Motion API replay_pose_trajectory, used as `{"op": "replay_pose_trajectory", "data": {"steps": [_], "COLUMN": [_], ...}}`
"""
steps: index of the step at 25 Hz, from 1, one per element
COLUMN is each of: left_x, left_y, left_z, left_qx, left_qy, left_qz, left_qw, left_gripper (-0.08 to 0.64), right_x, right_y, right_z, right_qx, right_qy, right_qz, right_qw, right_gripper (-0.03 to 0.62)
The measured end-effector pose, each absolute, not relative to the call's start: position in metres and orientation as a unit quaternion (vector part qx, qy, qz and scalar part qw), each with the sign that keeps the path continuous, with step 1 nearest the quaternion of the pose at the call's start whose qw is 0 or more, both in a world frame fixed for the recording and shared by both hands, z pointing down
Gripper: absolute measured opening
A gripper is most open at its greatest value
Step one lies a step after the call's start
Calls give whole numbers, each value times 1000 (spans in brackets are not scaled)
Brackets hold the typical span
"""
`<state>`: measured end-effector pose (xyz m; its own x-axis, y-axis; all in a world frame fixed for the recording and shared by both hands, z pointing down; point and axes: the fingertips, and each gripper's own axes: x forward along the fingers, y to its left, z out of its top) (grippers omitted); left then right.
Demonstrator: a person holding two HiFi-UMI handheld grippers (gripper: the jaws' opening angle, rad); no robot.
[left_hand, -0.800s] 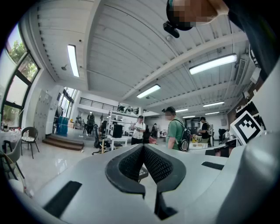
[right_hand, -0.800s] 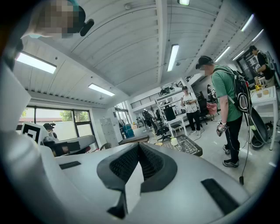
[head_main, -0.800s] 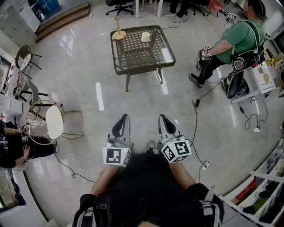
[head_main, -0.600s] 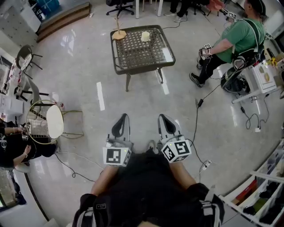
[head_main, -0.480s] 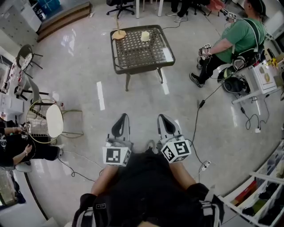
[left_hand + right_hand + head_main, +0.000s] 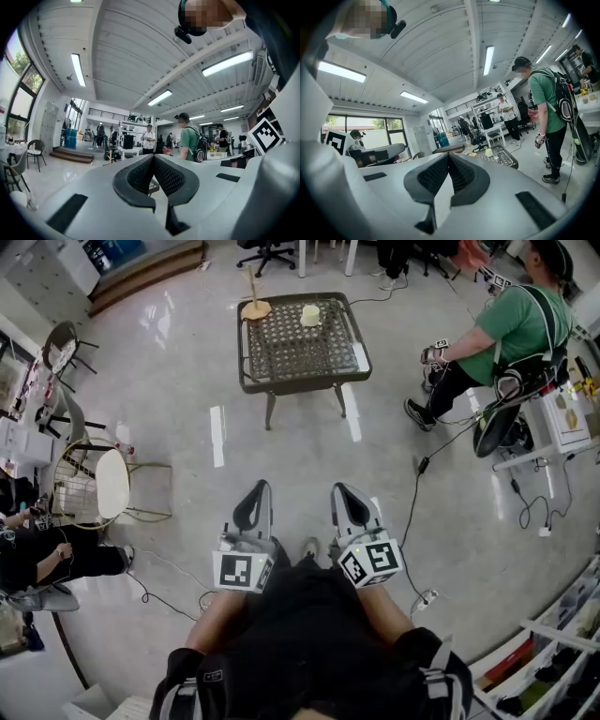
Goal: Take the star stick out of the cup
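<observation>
Far ahead stands a low table with a dark mesh top. At its far left corner a thin stick rises from a tan round piece; I cannot make out a star at this distance. A pale yellow cup sits at the table's far middle. My left gripper and right gripper are held side by side close to my body, far short of the table. Both are shut, with nothing between the jaws. The right gripper view shows the pale cup small in the distance.
A seated person in a green shirt is at the right, with cables trailing over the floor. A wire chair with a white seat and another person are at the left. Shelves stand at the lower right.
Both grippers keep their place and stay shut. The view has shifted a little, and the person at the left has moved lower in the picture.
</observation>
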<state>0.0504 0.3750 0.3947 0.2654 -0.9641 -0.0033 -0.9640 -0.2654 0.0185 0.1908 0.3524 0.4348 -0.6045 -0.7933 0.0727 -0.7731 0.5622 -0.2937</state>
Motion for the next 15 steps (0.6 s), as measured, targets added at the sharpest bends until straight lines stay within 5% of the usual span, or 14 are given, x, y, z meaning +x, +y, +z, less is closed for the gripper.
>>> {"op": "replay_pose_trajectory", "data": {"steps": [15], "left_x": [36], "left_y": [264], "left_z": [421], "left_qx": [795], "left_qy": [-606], "left_qz": [-8], "left_qw": [22], "left_gripper": [11], "right_x": [174], "right_y": [239], "right_z": [454], "right_qx": [-439], "right_qy": [884], "right_qz": [-157], "right_qw": [26], "right_gripper": [9]}}
